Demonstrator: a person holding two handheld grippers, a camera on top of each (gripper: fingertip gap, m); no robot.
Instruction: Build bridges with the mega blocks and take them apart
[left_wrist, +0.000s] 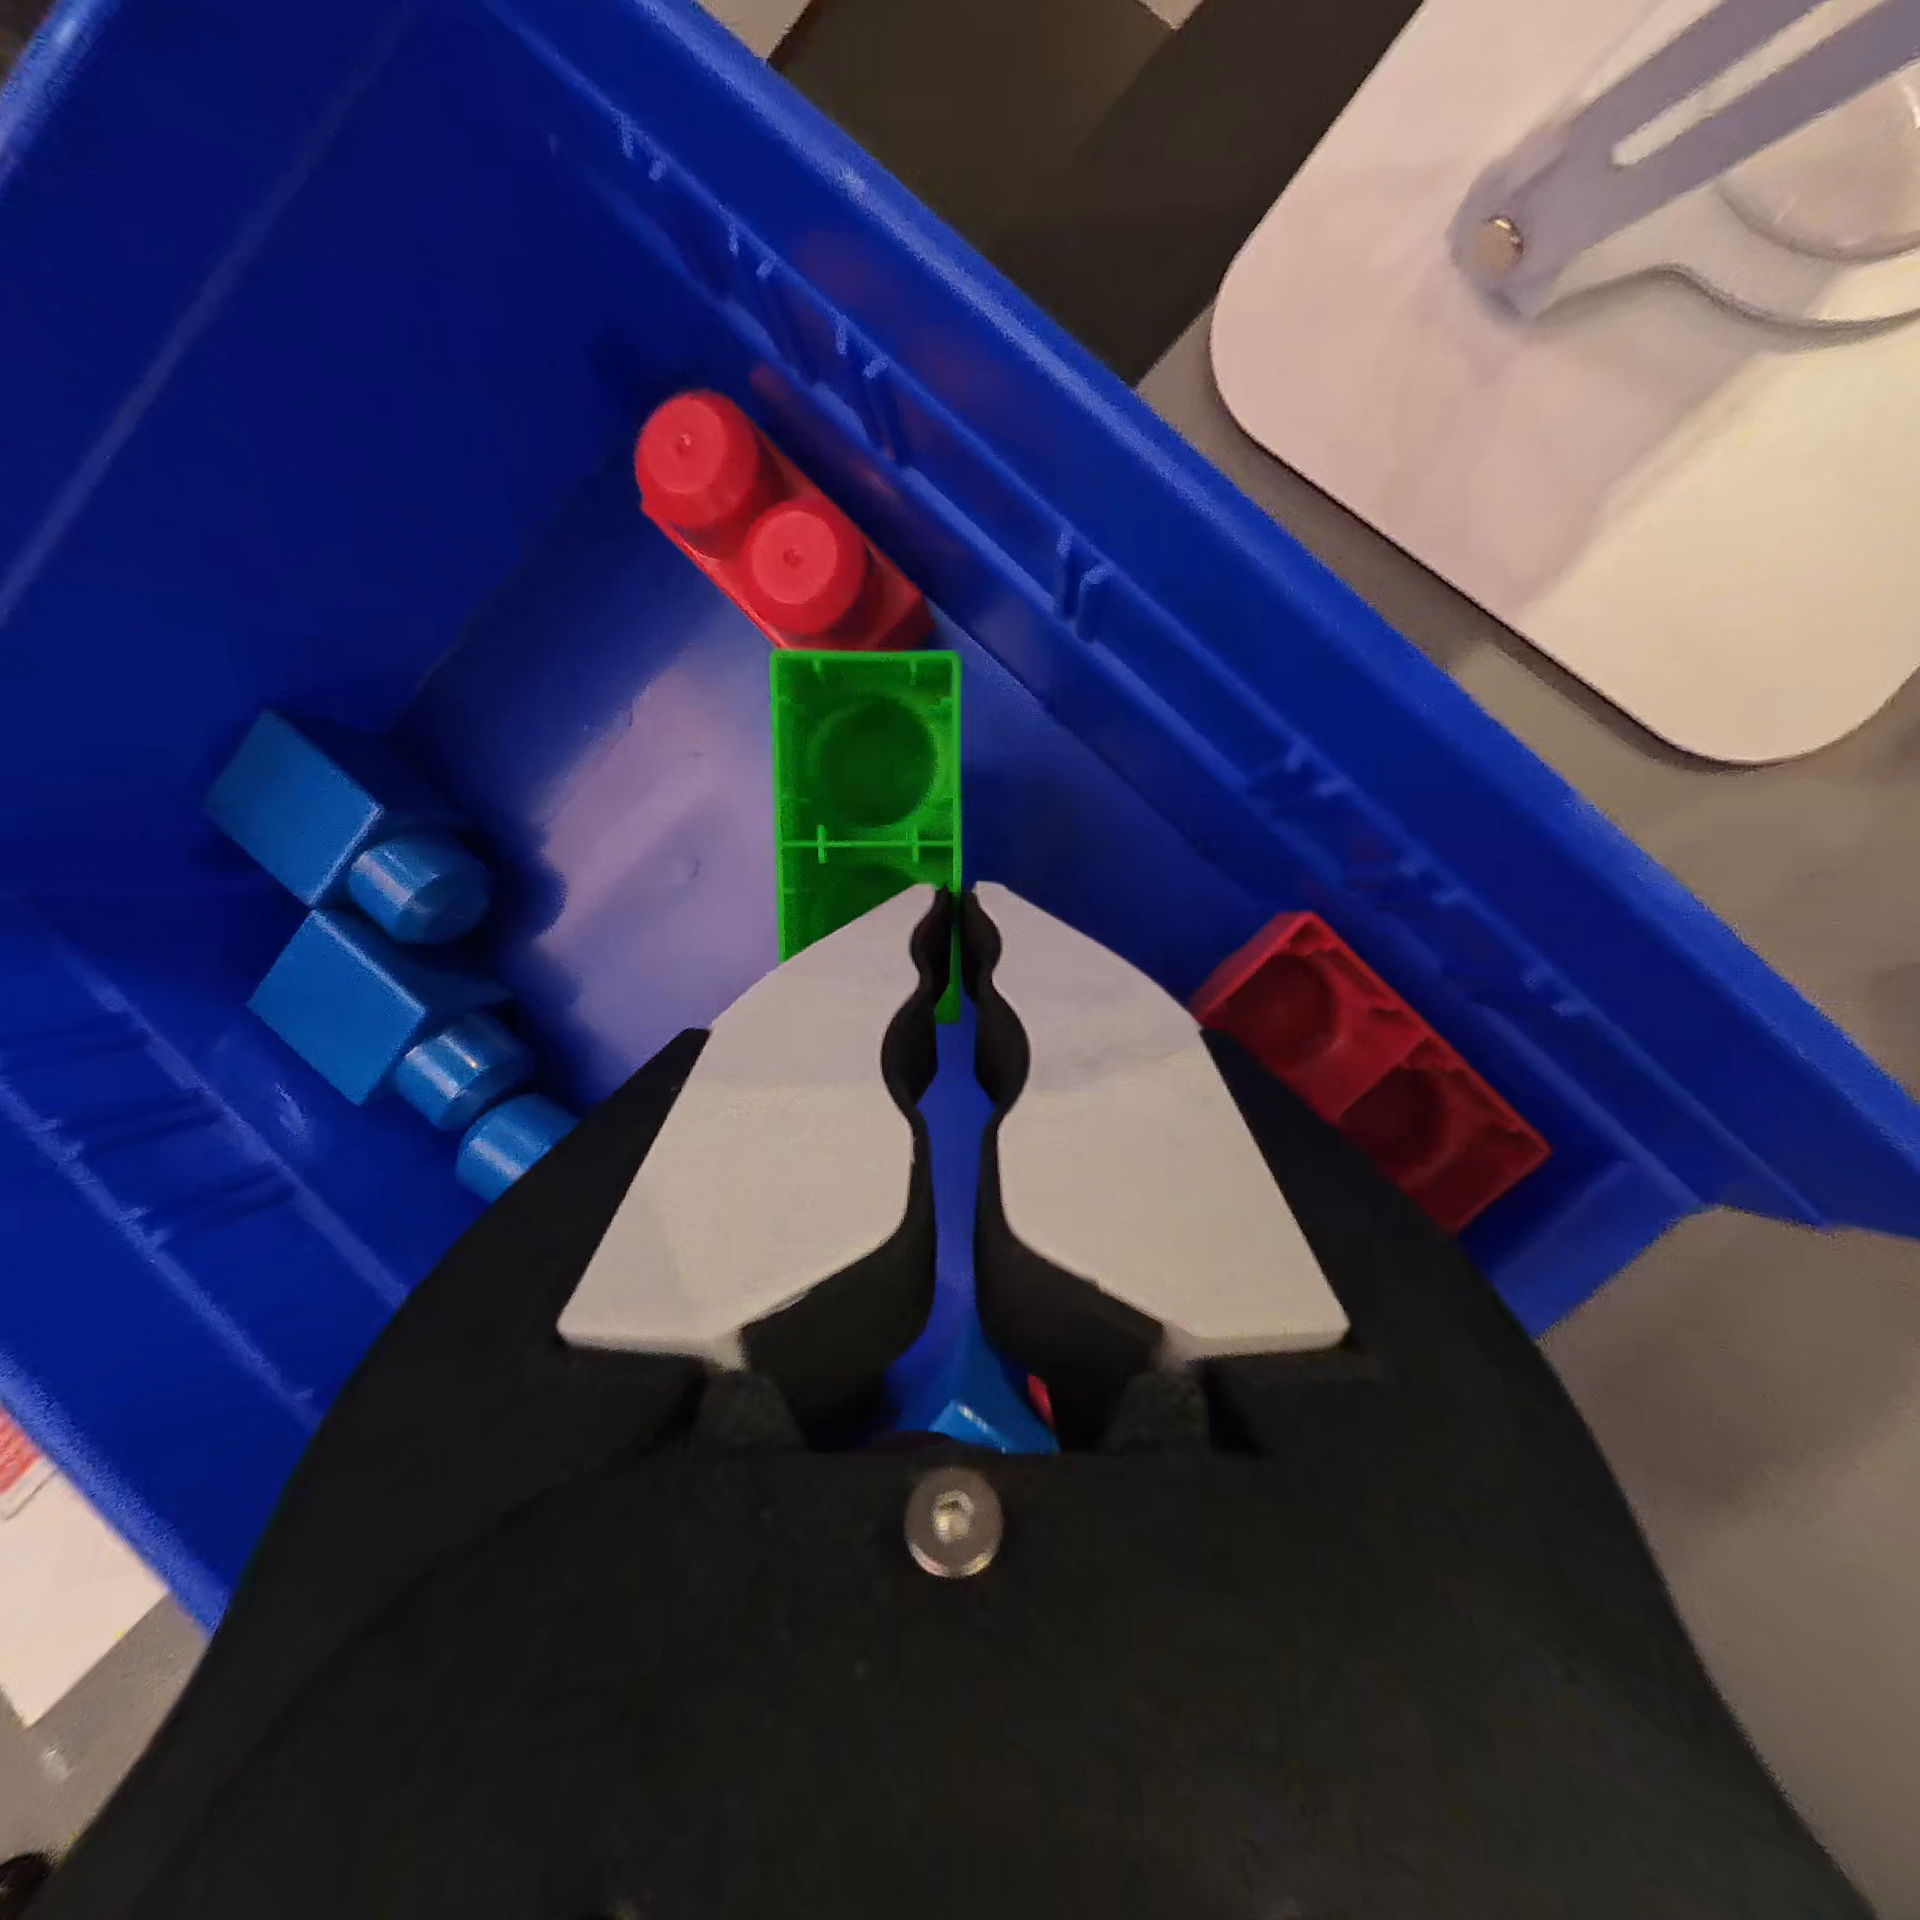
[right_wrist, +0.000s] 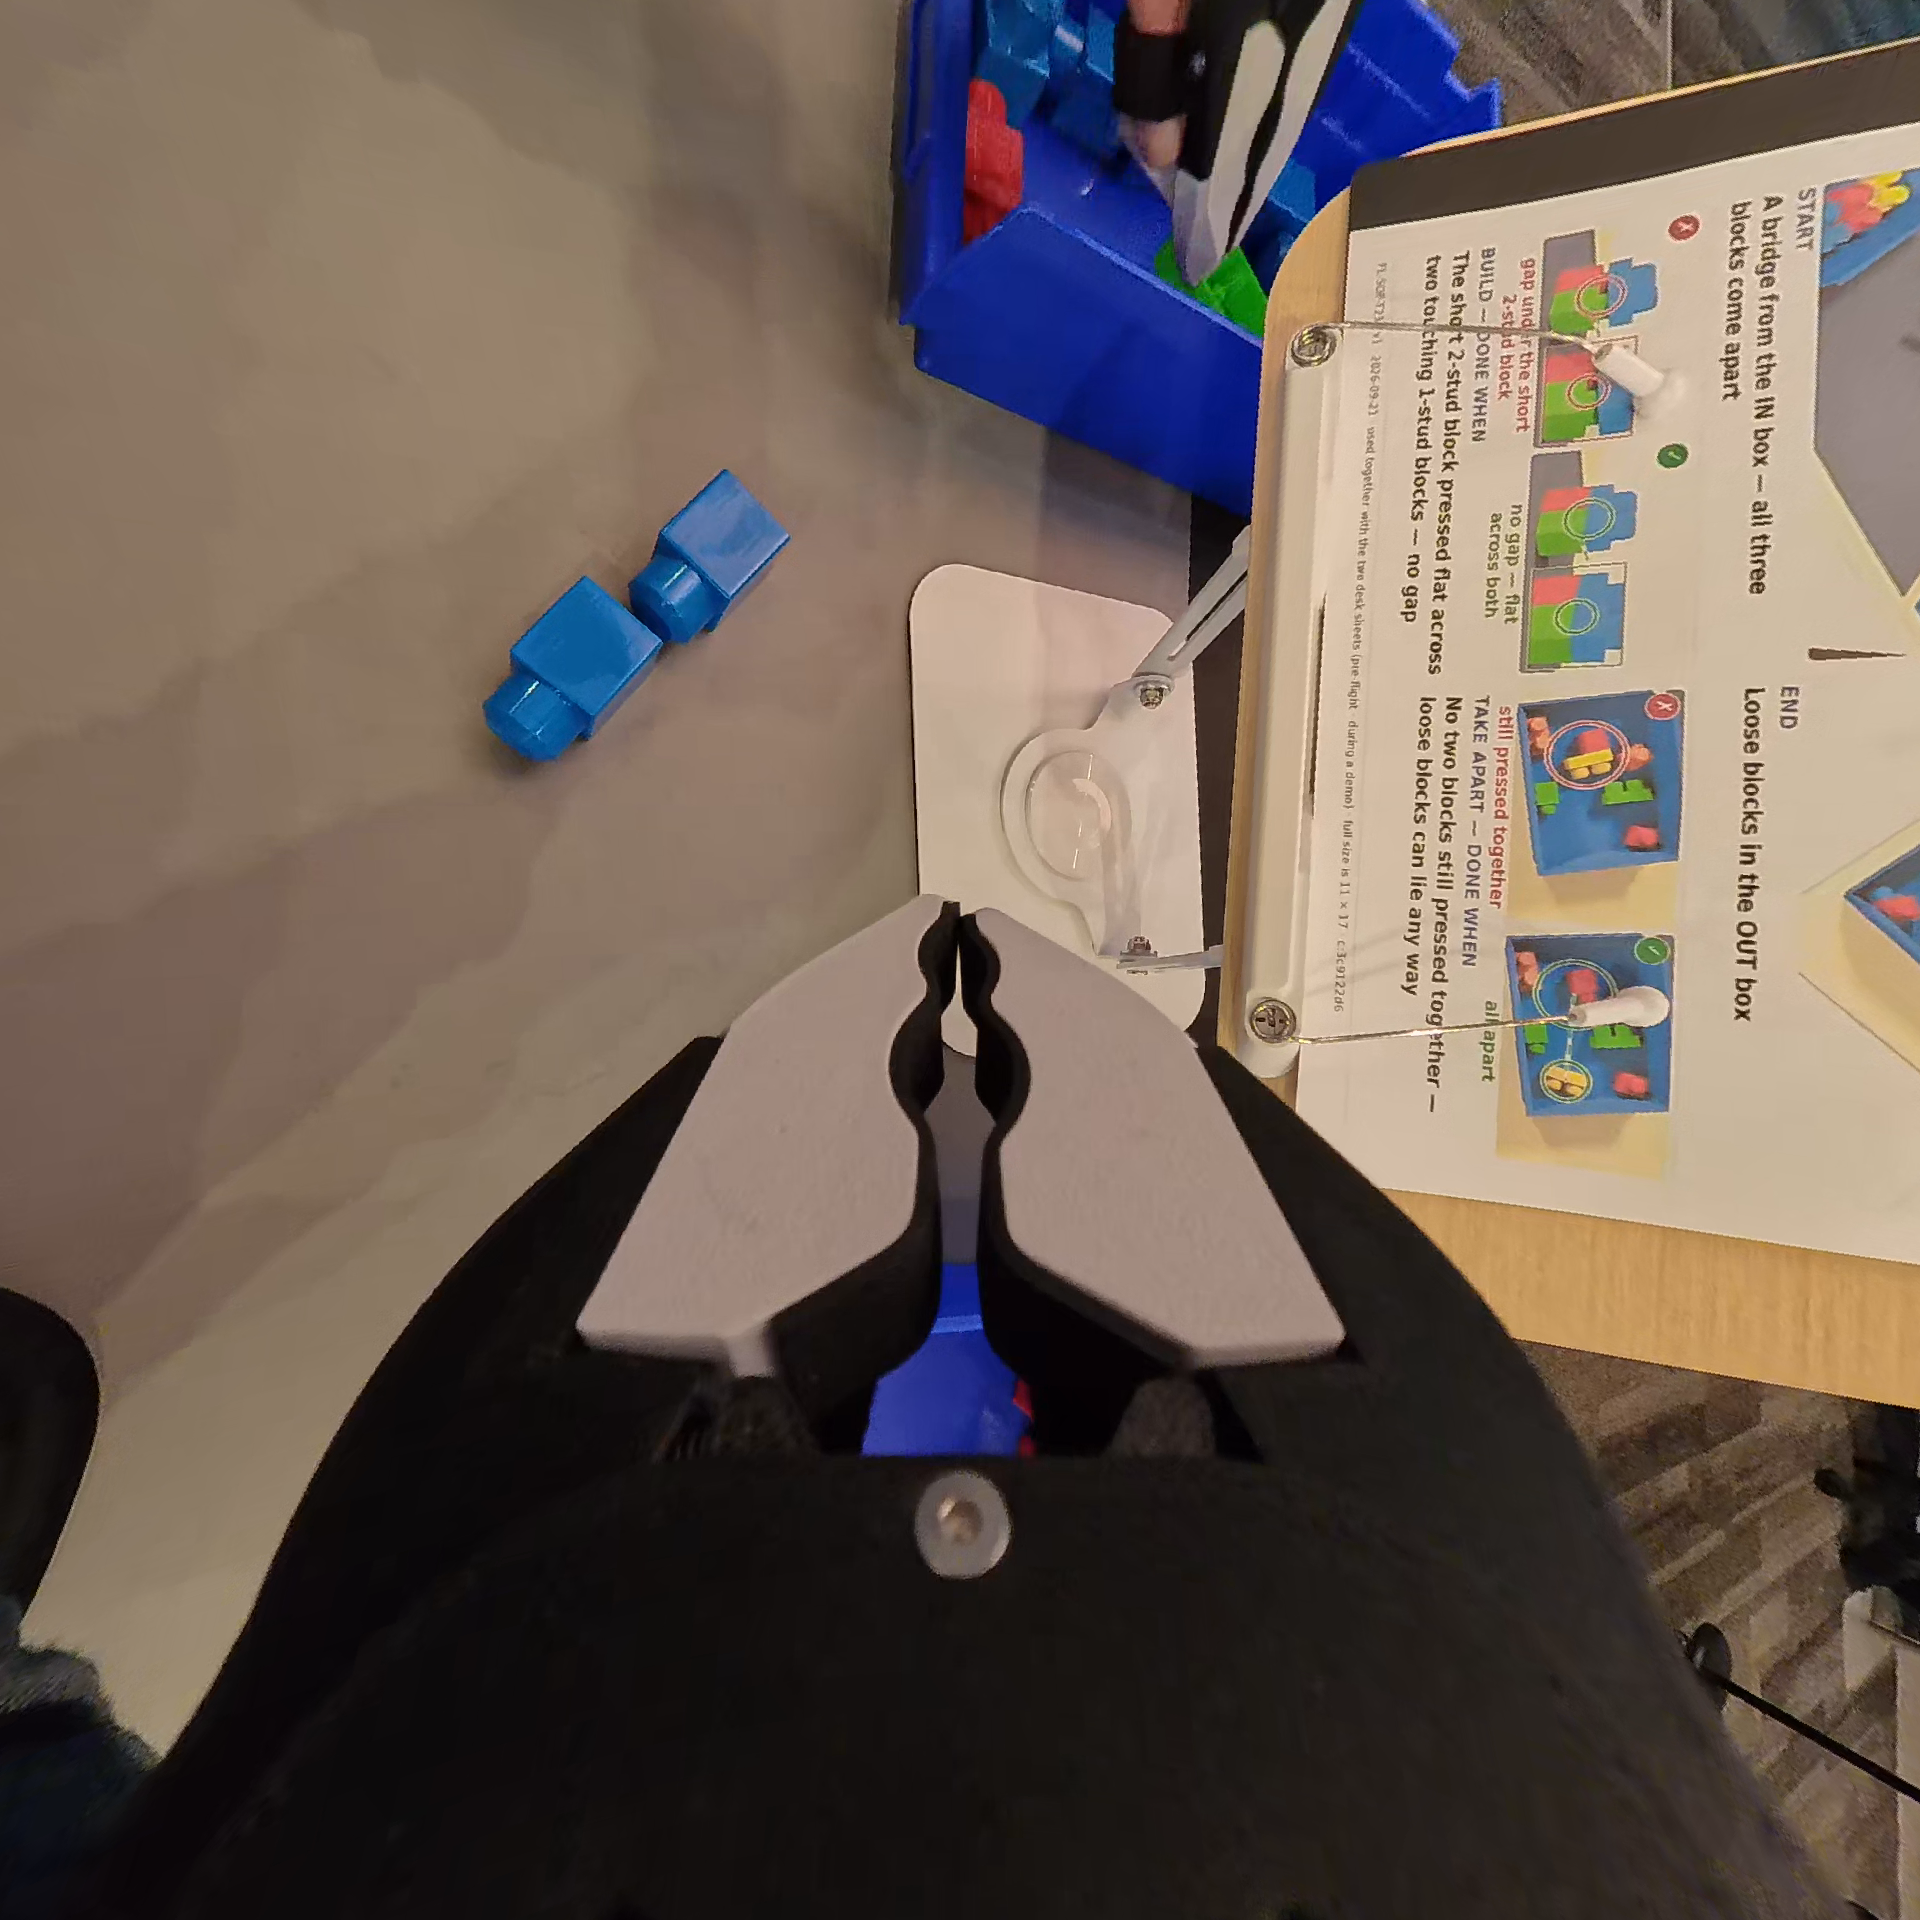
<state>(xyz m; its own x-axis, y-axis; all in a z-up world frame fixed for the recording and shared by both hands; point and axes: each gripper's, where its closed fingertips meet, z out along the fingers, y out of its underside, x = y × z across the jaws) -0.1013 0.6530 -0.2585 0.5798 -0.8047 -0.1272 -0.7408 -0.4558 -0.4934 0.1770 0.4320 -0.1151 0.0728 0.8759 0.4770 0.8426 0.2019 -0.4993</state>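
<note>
Left gripper (left_wrist: 954, 914): pinched the thin wall of the green block (left_wrist: 862, 769) in the blue bin (left_wrist: 312, 312).
Right gripper (right_wrist: 956, 925): jaws pressed together on nothing, over the table (right_wrist: 312, 935).

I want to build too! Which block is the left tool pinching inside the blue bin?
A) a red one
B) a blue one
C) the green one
C: the left tool is closed on the thin wall of the green block, open side up, in the blue bin.

left gripper (left_wrist: 954, 914) | black body | grey fingers (left_wrist: 821, 1039) | wavy black pads | silver screw (left_wrist: 954, 1525) | right gripper (right_wrist: 956, 925) identical
</note>
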